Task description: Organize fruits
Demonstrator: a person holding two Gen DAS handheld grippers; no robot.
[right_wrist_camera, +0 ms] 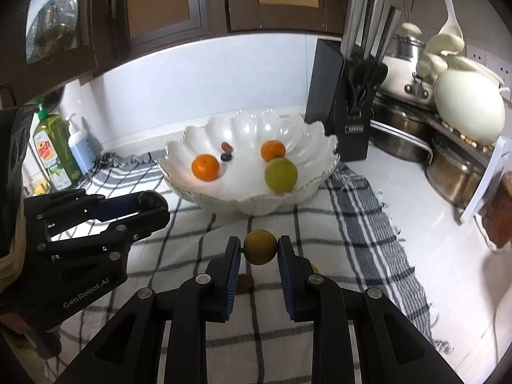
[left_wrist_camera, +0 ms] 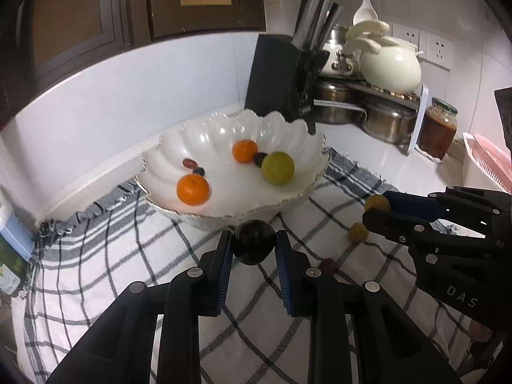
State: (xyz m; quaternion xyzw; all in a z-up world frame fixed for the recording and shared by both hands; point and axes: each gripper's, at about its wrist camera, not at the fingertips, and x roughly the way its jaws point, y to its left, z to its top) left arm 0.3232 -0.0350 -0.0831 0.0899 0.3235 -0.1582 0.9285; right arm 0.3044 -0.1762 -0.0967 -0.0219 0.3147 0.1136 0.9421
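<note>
The left claw is clenched on a dark plum, the right claw on a yellow fruit; both are held above the checked cloth, with the white bowl straight ahead toward the counter's back edge, nearer the left claw

My left wrist camera looks down along its fingers over the checked cloth, the white bowl close at 12 o'clock and the right gripper at 3 o'clock. My right wrist camera faces the same way, equally near, the left gripper at 9 o'clock. Both share bowl, cloth and knife block.
</note>
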